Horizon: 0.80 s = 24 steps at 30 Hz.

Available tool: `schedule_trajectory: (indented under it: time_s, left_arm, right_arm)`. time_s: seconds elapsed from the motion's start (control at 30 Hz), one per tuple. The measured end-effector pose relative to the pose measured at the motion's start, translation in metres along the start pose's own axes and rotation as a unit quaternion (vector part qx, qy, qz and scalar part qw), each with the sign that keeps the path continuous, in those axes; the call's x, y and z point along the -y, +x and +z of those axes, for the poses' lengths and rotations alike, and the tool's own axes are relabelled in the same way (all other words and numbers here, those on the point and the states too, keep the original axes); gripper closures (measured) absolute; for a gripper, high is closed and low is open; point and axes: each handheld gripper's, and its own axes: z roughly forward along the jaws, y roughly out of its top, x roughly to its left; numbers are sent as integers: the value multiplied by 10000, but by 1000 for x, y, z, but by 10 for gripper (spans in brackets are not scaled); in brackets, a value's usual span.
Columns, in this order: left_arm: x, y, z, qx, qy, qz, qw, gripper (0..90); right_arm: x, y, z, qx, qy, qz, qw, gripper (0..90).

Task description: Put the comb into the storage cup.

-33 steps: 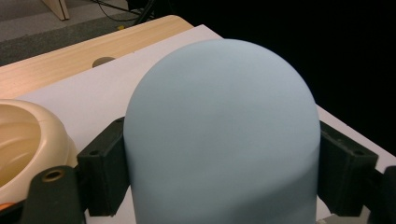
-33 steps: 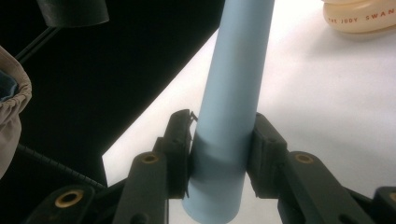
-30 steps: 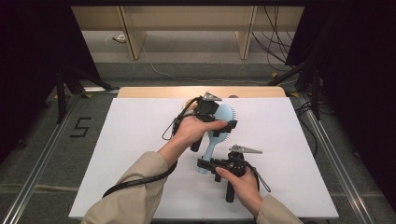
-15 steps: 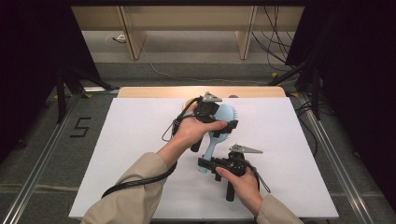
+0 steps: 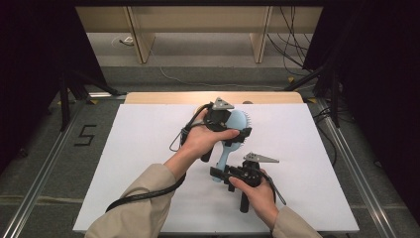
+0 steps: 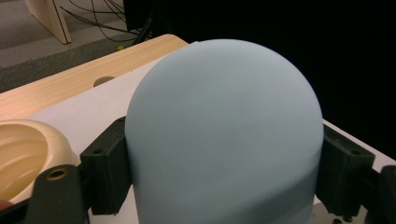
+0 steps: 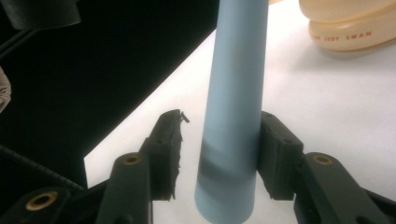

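The left tool (image 5: 236, 130) clamps the blue hairbrush (image 5: 233, 124) head; the right tool (image 5: 218, 173), jaws apart around the handle at six o'clock, risks twisting it loose.

Probably lab recording booth: black curtains (image 5: 29, 74), white-covered table (image 5: 138, 148), floor cables (image 5: 292, 54), rails (image 5: 37, 183).

Hairbrush (image 5: 233, 130) bristles mostly hidden under left claw (image 5: 236, 133) and hand.
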Motion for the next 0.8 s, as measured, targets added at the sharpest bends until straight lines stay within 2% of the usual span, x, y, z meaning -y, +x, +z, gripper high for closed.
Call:
schedule_trajectory:
  time_s: [0.33,0.57,0.8]
  left_arm:
    - [3,1,-9,60,-211,25,9998,195]
    - [4,1,-15,61,-329,50,9994,196]
    - [6,1,-18,36,-411,109,9991,197]
  right_arm:
    - [-2,-1,-1,269,-77,-232,9993,466]
    - [-4,0,-2,465,-107,-373,9982,367]
    - [-6,-2,-4,613,-115,-458,9970,312]
